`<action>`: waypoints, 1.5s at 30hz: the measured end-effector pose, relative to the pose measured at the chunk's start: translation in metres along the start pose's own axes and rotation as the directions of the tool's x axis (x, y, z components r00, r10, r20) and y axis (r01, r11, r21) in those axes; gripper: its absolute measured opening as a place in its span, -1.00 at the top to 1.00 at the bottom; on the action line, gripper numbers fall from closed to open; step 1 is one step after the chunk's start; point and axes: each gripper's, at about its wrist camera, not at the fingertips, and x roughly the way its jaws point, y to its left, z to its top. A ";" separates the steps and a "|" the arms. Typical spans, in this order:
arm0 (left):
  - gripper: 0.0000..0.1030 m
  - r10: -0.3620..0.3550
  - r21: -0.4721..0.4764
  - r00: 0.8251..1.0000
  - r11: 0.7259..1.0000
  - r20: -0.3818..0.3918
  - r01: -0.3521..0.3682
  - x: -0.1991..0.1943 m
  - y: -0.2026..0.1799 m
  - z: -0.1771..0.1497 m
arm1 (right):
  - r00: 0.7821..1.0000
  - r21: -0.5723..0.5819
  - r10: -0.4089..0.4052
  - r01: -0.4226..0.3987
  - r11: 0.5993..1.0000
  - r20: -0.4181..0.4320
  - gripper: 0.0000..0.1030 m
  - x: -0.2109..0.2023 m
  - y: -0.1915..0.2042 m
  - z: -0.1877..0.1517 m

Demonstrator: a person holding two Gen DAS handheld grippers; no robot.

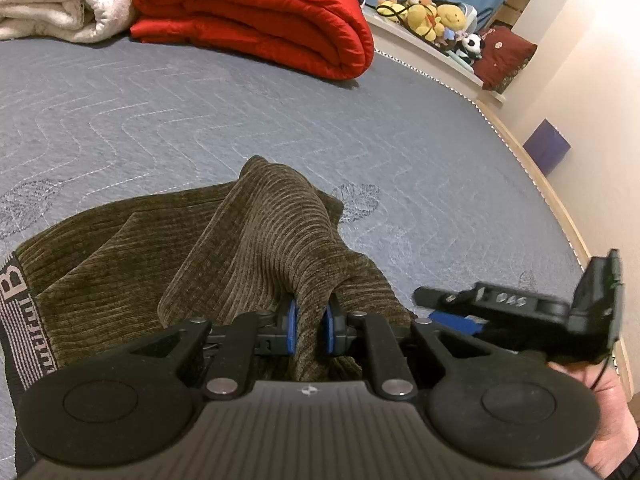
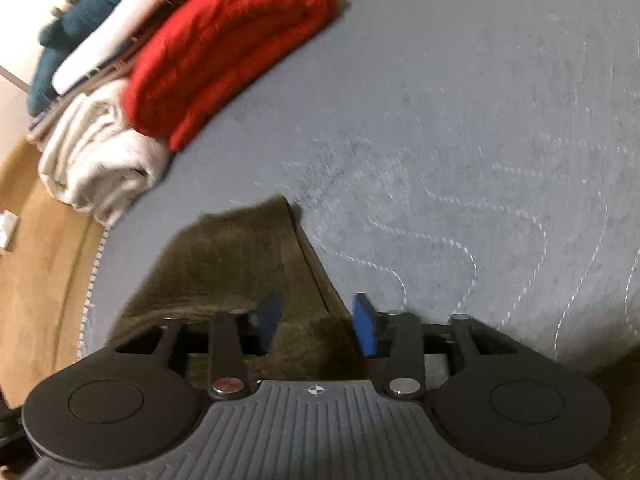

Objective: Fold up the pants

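Observation:
Brown ribbed pants (image 1: 168, 264) lie on the grey-blue quilted bed (image 1: 200, 112), their black and white waistband (image 1: 16, 312) at the left edge. My left gripper (image 1: 311, 326) is shut on a raised fold of the pants and lifts it into a peak. My right gripper (image 2: 318, 326) is open and empty, low over a flat end of the pants (image 2: 224, 268); the view is blurred. The right gripper also shows at the right of the left wrist view (image 1: 520, 308), beside the pants.
A folded red blanket (image 1: 256, 12) and a white one (image 1: 60, 0) lie at the bed's far end. Plush toys (image 1: 432, 16) sit on a ledge behind. The bed edge (image 1: 560, 216) runs along the right, with a purple box (image 1: 546, 152) on the floor. Wooden floor (image 2: 36, 248) lies past the bed.

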 end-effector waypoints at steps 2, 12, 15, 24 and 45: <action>0.69 0.003 0.001 1.000 1.000 0.001 -0.003 0.000 -0.001 0.000 | 0.999 0.020 -0.004 0.005 1.000 -0.034 -0.19 0.009 -0.004 -0.005; 0.69 0.017 0.042 1.000 0.999 0.025 -0.018 0.002 -0.009 -0.001 | 0.991 0.030 0.131 -0.130 0.991 -0.039 0.59 0.011 0.004 -0.012; 0.56 -0.001 0.069 0.999 0.998 0.045 -0.002 0.000 -0.013 0.000 | 0.977 -0.031 0.207 -0.206 0.978 0.047 0.62 -0.020 0.017 -0.002; 0.03 -0.190 0.088 0.963 0.981 0.191 0.176 -0.024 -0.023 0.007 | 0.811 0.001 0.204 -0.245 0.970 0.549 0.70 -0.181 -0.074 0.072; -0.25 -0.063 0.300 0.997 0.951 -0.041 0.072 0.089 -0.060 -0.037 | 0.761 0.480 -0.503 0.289 0.828 0.409 0.02 -0.207 -0.282 0.074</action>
